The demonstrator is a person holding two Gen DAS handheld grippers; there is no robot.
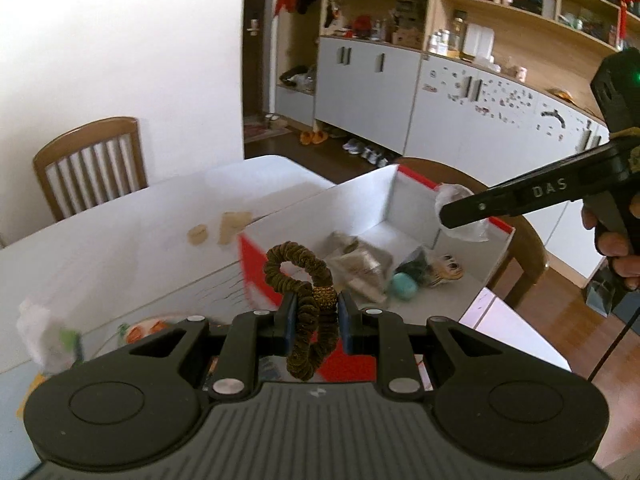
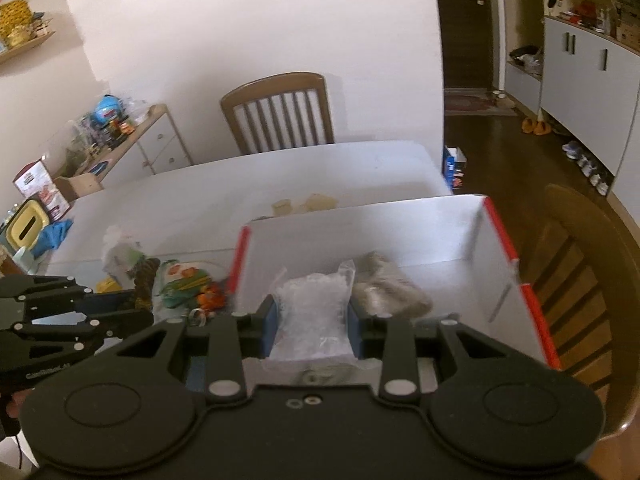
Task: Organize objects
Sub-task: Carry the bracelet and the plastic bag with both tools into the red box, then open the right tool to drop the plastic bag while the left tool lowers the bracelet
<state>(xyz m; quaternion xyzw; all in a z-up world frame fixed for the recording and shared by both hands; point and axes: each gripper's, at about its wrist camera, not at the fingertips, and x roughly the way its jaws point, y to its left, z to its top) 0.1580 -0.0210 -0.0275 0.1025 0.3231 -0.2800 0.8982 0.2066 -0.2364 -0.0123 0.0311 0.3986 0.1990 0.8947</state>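
While right tool (image 1: pixel 452 216) marked "DAS" grips plastic bag (image 2: pixel 316 312) | left tool (image 1: pixel 316 312) grips scrunchie (image 1: pixel 304 280)

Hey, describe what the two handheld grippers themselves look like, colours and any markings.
Both are matte black plastic with silver rivets and blue pads on the fingers. The left gripper has a ribbed grey body. The right gripper carries white "DAS" lettering, a green light and a thin black cable.

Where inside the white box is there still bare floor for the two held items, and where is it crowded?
The white box has bare floor along its far wall and far corner, behind the grey pouch. The near right part is crowded: pouch, teal ball, small bagged items. On the table, open surface lies around the two wooden blocks.
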